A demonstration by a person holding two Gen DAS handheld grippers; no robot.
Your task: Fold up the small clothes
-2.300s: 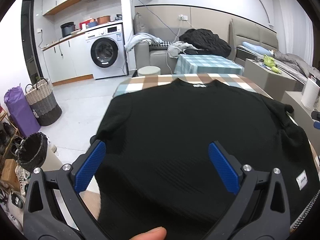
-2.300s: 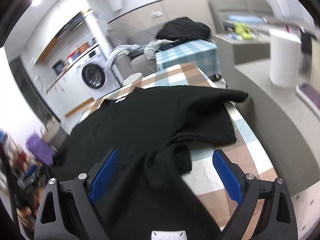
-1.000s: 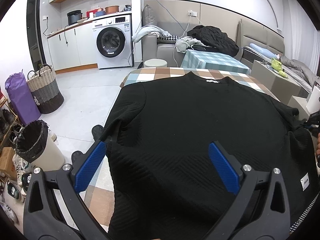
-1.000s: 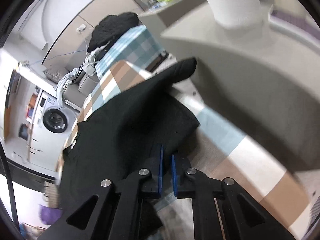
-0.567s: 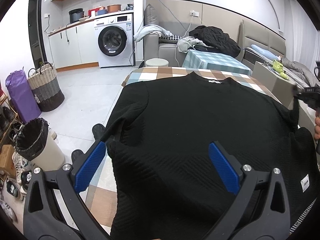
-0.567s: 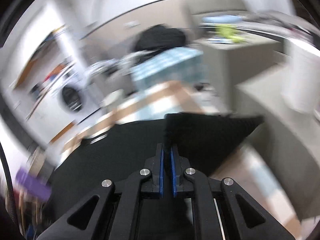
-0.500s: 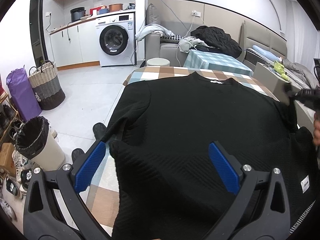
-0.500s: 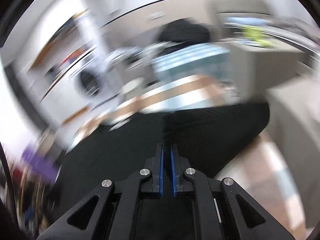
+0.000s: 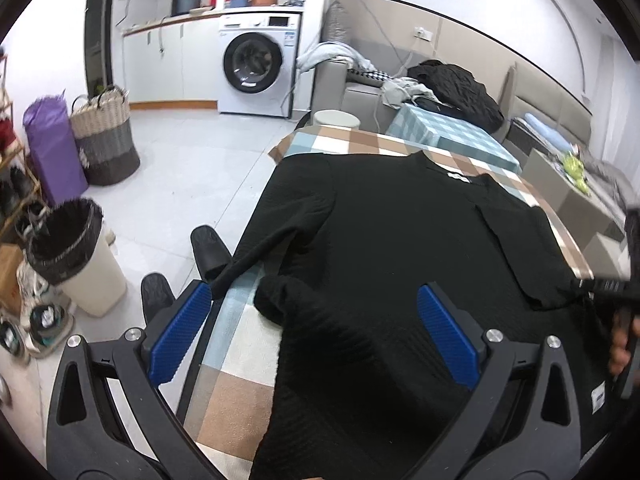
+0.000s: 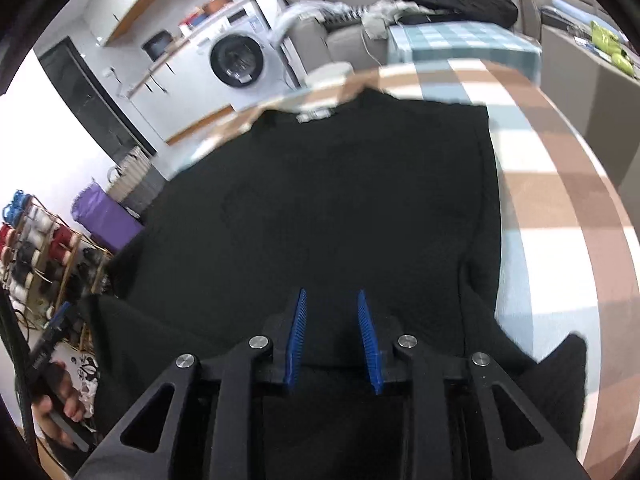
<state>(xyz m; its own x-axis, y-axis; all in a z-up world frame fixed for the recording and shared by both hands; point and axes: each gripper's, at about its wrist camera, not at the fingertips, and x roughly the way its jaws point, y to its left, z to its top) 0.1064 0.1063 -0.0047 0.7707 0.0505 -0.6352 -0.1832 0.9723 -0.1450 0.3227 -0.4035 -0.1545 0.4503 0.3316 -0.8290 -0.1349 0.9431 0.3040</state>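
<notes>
A black knit sweater [image 9: 400,248] lies flat on the checked tablecloth [image 9: 240,360], collar at the far end. Its right sleeve [image 9: 516,248] is folded inward across the body; its left sleeve [image 9: 256,256] hangs off the table's left edge. My left gripper [image 9: 316,332] is wide open and empty above the near hem. My right gripper [image 10: 332,340] hovers over the sweater [image 10: 340,208], its jaws partly apart with nothing between them. It also shows at the right edge of the left wrist view [image 9: 612,284].
A lined waste bin [image 9: 76,256], a purple bag [image 9: 52,148] and a woven basket [image 9: 104,136] stand on the floor at left. A washing machine [image 9: 256,64] and a sofa with clothes [image 9: 440,84] are behind. Bare tablecloth [image 10: 560,200] lies right of the sweater.
My right gripper carried the right sleeve inward over the sweater's body, then opened and let it go. My left gripper shifted left and stayed open.
</notes>
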